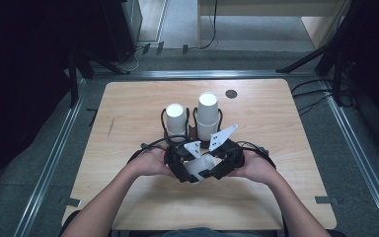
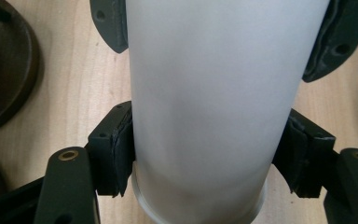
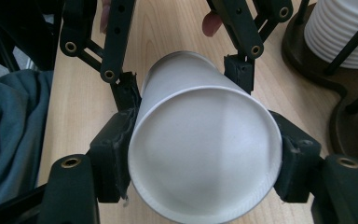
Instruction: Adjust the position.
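Observation:
A white paper cup (image 1: 197, 167) lies level just above the wooden table (image 1: 128, 108), held between both grippers near the front middle. My left gripper (image 1: 182, 170) comes at it from the left, my right gripper (image 1: 219, 168) from the right. In the left gripper view the cup (image 2: 205, 93) runs away from me, and my left gripper (image 2: 209, 156) has its pads pressed on both sides near the rolled rim. In the right gripper view the cup's closed end (image 3: 205, 154) faces me, with my right gripper (image 3: 205, 158) shut on its sides.
Two stacks of white cups stand in black wire holders behind the grippers, a shorter one (image 1: 175, 118) and a taller one (image 1: 208, 113). A small black disc (image 1: 231, 94) lies at the table's far edge. The person's grey-blue clothing (image 3: 9, 130) is close to the front edge.

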Demonstrator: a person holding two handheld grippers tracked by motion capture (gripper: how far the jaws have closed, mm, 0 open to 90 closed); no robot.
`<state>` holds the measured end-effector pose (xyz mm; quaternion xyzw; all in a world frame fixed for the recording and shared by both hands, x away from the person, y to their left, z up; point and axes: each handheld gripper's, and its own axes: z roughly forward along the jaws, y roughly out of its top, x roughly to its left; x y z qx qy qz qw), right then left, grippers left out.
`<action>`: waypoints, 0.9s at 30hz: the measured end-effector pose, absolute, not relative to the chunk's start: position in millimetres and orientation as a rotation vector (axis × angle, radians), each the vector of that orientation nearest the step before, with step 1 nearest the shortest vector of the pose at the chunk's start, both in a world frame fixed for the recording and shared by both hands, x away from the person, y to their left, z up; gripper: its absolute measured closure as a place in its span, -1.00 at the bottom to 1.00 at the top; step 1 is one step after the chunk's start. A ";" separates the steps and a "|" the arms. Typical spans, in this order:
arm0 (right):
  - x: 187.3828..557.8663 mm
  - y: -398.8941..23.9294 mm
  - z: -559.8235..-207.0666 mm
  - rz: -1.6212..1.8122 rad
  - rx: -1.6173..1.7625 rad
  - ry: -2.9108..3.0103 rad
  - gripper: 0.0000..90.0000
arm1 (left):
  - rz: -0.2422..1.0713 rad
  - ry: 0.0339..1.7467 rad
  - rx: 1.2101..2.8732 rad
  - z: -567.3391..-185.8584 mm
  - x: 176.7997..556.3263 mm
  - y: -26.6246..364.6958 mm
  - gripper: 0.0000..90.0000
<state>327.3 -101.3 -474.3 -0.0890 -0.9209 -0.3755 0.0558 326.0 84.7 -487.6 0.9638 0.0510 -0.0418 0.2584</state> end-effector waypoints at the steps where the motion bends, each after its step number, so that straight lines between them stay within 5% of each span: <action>1: 327.5 -101.5 -473.9 -1.138 -0.271 -2.794 -0.25 | -0.120 0.140 2.608 -487.5 326.4 85.2 -0.35; 3: 328.0 -102.5 -473.4 -1.137 -0.279 -2.789 -0.25 | -0.120 0.151 2.595 -487.4 326.3 86.3 -0.39; 6: 328.8 -106.1 -471.2 -1.139 -0.292 -2.788 -0.25 | -0.093 0.214 2.581 -486.9 327.3 87.2 -0.73; 10: 329.5 -110.3 -469.1 -1.150 -0.316 -2.794 -0.26 | -0.097 0.285 2.508 -484.9 330.2 93.4 -0.85; 27: 331.8 -123.5 -459.6 -1.249 -0.378 -2.783 -0.26 | -0.099 0.389 2.303 -477.4 331.3 109.3 -0.85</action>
